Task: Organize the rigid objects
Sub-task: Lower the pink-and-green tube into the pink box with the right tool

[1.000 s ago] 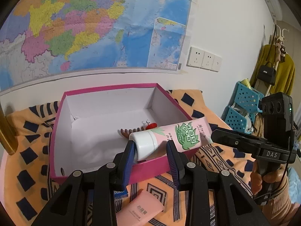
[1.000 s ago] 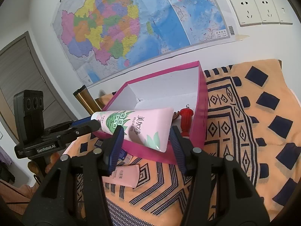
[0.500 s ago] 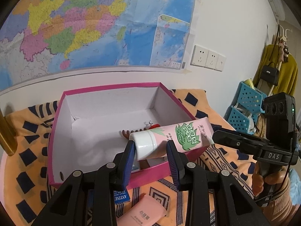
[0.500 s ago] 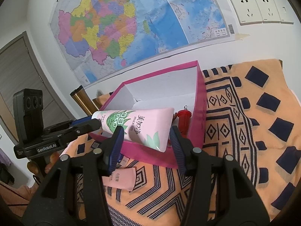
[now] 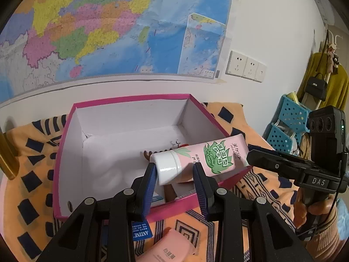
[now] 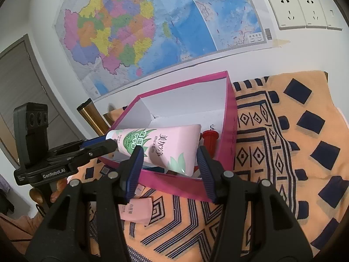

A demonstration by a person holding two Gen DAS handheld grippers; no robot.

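A pink tube with a green leaf print and white cap (image 5: 202, 159) (image 6: 161, 146) hangs level over the front part of an open pink box with white inner walls (image 5: 130, 98) (image 6: 231, 120). My left gripper (image 5: 174, 170) is shut on the cap end; in the right wrist view it (image 6: 110, 144) comes in from the left. My right gripper (image 6: 169, 155) is shut on the tube's flat wide end, and the left wrist view shows it (image 5: 249, 152) from the side at that end. In the box lie a red piece (image 6: 210, 138) and a brown comb (image 5: 148, 154).
An orange cloth with dark blue patterns (image 6: 283, 152) covers the table. In front of the box lie a flat pink tube (image 5: 170, 251) (image 6: 135, 210) and a blue ANTINE packet (image 5: 141, 232). A gold cylinder (image 6: 91, 118) stands left of the box. Blue baskets (image 5: 288, 126) stand at the right.
Both grippers and the tube have risen slightly over the box's front wall. More of the box's inside and the blue packet below now show.
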